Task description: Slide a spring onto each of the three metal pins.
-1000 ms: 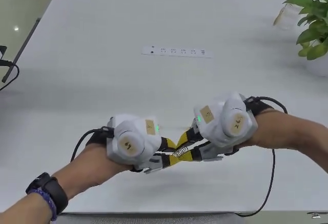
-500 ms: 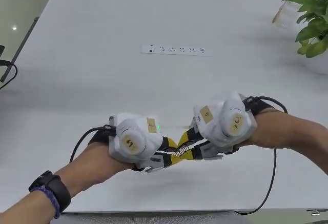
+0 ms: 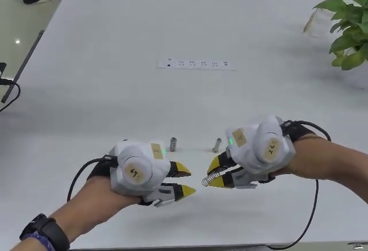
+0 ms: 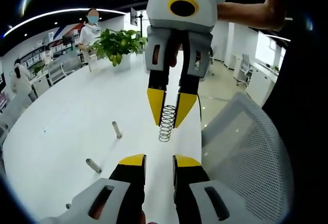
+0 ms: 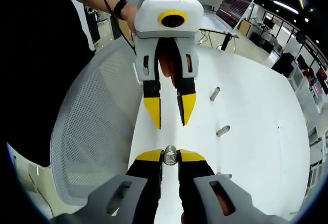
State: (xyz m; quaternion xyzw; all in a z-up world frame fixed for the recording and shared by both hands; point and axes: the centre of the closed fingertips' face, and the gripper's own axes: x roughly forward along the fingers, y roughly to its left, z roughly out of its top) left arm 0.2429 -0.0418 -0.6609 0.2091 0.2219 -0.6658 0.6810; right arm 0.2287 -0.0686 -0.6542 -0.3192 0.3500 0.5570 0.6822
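Note:
My right gripper (image 3: 213, 173) is shut on a small metal spring (image 3: 211, 176), which pokes out leftward from its yellow tips. The right gripper view has the spring (image 5: 170, 155) end-on between my jaws. My left gripper (image 3: 189, 180) is open and holds nothing, a short gap away and facing the spring. In the left gripper view the right gripper (image 4: 167, 112) hangs above my jaws with the spring (image 4: 165, 123) in it. Two short metal pieces (image 3: 173, 143) (image 3: 217, 145), pins as far as I can tell, lie on the table just beyond the grippers.
A white power strip (image 3: 196, 64) lies mid-table. At the far right stand a potted plant (image 3: 348, 30) and a clear cup (image 3: 314, 21). The white table (image 3: 103, 90) has its near edge right below both hands, and a mesh chair (image 5: 97, 116) sits under that edge.
The two grippers, pressed tip to tip around the spring before, have pulled apart. The left one has opened and let go; the spring has stayed in the right gripper. Two metal pieces now show.

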